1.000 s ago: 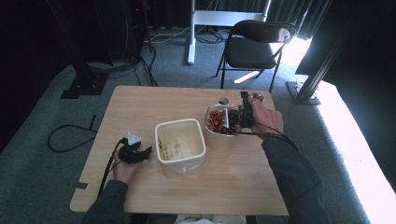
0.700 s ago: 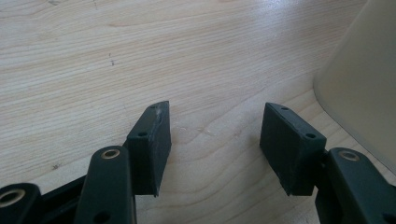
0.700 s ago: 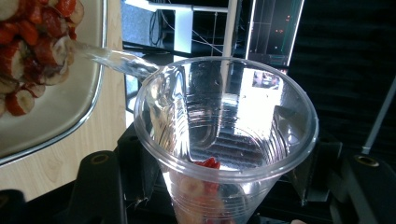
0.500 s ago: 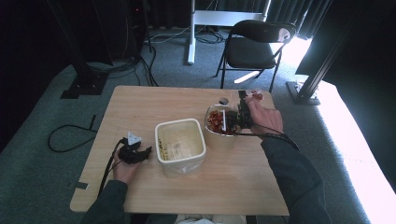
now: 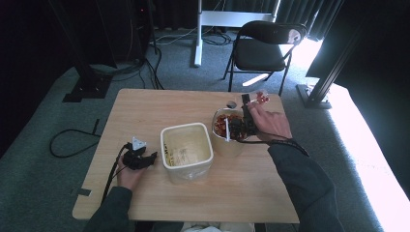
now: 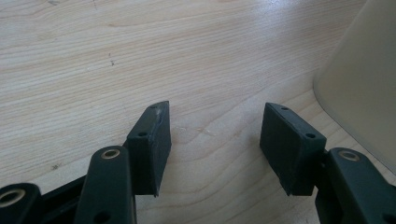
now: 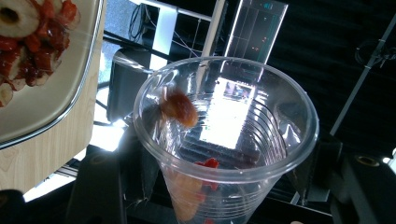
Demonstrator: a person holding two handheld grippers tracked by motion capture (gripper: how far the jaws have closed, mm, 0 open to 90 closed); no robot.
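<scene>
Tipping a clear plastic cup (image 7: 224, 140) on its side, the right gripper (image 5: 247, 118) pinches it between its jaws over the far right part of the table (image 5: 145, 106), mouth toward a bowl (image 5: 227, 126) of red food pieces. A reddish piece (image 7: 179, 108) sits inside the cup. The left gripper (image 6: 215, 140) rests near the table's left edge, jaws spread and empty, just beside a cream tub (image 5: 186, 151).
</scene>
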